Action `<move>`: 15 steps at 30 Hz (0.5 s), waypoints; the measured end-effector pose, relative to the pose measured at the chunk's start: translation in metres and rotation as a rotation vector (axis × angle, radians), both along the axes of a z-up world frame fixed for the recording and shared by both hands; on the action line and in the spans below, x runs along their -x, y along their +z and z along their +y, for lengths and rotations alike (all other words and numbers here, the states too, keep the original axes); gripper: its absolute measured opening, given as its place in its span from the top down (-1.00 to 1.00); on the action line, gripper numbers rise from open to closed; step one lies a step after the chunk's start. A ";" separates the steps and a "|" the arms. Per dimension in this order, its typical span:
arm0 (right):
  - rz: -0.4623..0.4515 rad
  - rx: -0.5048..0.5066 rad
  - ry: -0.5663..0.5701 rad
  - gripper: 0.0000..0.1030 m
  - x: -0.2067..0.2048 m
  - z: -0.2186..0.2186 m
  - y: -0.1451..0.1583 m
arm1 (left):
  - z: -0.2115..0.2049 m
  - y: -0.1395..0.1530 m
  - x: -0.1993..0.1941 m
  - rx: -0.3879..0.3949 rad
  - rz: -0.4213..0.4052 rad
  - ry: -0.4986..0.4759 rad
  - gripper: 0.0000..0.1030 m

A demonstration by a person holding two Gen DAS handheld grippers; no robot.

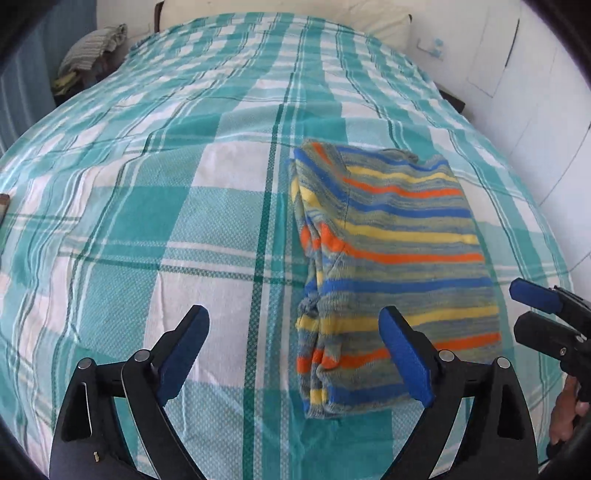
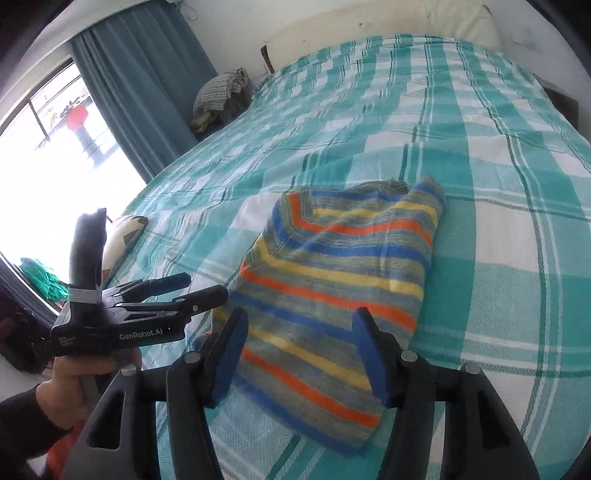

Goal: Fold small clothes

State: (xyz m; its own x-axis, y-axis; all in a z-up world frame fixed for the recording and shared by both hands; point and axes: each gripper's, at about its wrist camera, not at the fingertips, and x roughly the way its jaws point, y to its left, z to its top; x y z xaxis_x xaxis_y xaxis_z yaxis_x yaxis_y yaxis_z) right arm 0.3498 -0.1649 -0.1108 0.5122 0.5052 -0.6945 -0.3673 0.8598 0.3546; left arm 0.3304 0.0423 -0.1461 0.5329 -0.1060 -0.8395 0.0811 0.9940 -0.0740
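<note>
A folded striped garment (image 1: pixel 388 240) (image 2: pixel 332 288) in blue, yellow, orange and grey lies flat on the teal checked bedspread (image 1: pixel 166 221) (image 2: pixel 498 258). My left gripper (image 1: pixel 294 312) (image 2: pixel 205 286) stands wide open at the garment's near left edge. One of its fingers is over the cloth and the other over bare bedspread, and nothing is held. My right gripper (image 2: pixel 301 314) (image 1: pixel 519 304) is open over the garment's near end, with striped cloth showing between its fingers and the pads apart from it.
A pale pillow (image 1: pixel 369 18) lies at the head of the bed. A heap of clothes (image 2: pixel 221 96) sits beside the far left corner, by a teal curtain (image 2: pixel 147 92) and bright window. A white wall (image 1: pixel 535 92) runs along the right. A hand (image 2: pixel 85 373) holds the left gripper.
</note>
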 end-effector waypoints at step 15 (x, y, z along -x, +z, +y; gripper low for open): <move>0.112 0.084 -0.076 -0.45 0.085 -0.020 -0.033 | 0.001 0.014 0.031 -0.138 -0.028 0.041 -0.85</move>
State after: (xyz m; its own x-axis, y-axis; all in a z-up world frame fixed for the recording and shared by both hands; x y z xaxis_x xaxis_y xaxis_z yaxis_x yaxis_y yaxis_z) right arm 0.2647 -0.1850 -0.1433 0.4634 0.4059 -0.7877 -0.2620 0.9120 0.3158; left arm 0.2992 0.0435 -0.1317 0.5574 0.0313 -0.8296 0.0406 0.9971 0.0649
